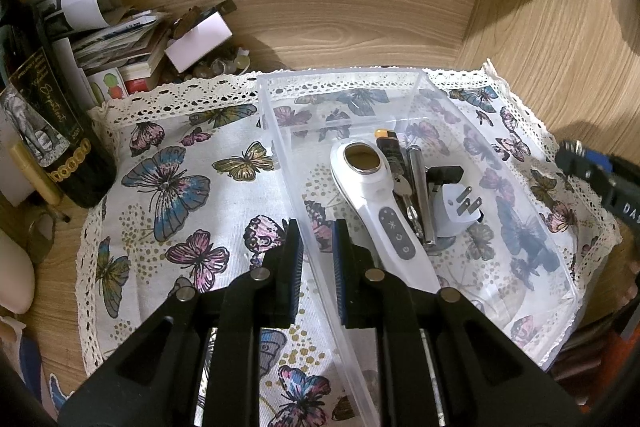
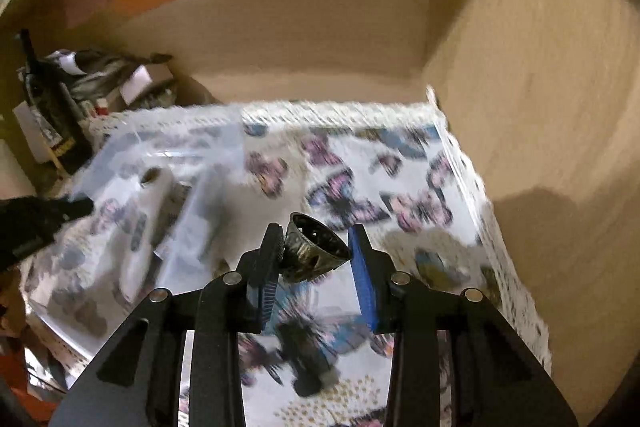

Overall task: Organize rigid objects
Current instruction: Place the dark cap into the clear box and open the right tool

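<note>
Left wrist view sharp, warm indoor light, glare on clear bin [image 1: 400,83] rim, soft shadow on right wooden wall; right wrist view heavily motion-blurred, dimmer, butterfly cloth [image 2: 360,167] smeared; fisheye bending, dark corners both

Both grippers are built the same. The left gripper [image 1: 316,247] and the right gripper [image 2: 314,255] have black plastic frames with angular cut-outs, four round silver pins across the linkage, and black fingers [image 2: 266,267] faced with ribbed blue pads [image 2: 363,275].
</note>
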Available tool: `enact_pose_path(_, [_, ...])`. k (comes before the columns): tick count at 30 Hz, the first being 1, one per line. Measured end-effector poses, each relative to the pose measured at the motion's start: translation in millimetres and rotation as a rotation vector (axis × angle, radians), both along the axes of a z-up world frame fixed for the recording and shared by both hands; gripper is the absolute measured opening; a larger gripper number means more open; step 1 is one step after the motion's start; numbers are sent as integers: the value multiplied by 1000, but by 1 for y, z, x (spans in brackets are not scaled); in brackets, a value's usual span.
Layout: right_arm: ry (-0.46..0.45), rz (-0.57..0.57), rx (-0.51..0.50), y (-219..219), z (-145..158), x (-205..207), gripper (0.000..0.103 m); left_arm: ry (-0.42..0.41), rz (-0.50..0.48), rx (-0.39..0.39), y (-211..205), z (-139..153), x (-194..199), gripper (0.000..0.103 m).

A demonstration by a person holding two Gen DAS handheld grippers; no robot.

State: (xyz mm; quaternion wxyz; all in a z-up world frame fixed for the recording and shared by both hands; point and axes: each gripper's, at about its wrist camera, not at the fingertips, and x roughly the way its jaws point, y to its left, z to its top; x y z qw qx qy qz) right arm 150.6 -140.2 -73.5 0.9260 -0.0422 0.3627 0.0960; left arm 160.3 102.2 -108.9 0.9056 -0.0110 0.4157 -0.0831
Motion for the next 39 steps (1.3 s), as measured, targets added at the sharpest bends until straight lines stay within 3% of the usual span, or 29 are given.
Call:
enact_pose_path(11, [-56, 178, 14, 54, 17, 12, 31, 4, 3, -16, 3, 0, 0, 13])
enact_pose_path(30, [143, 369, -102, 116, -22, 46, 31, 1, 4, -19, 5, -1, 0, 13])
enact_pose_path(39, [153, 366, -111, 118, -24, 48, 34, 0, 3, -18, 5, -1, 0, 13])
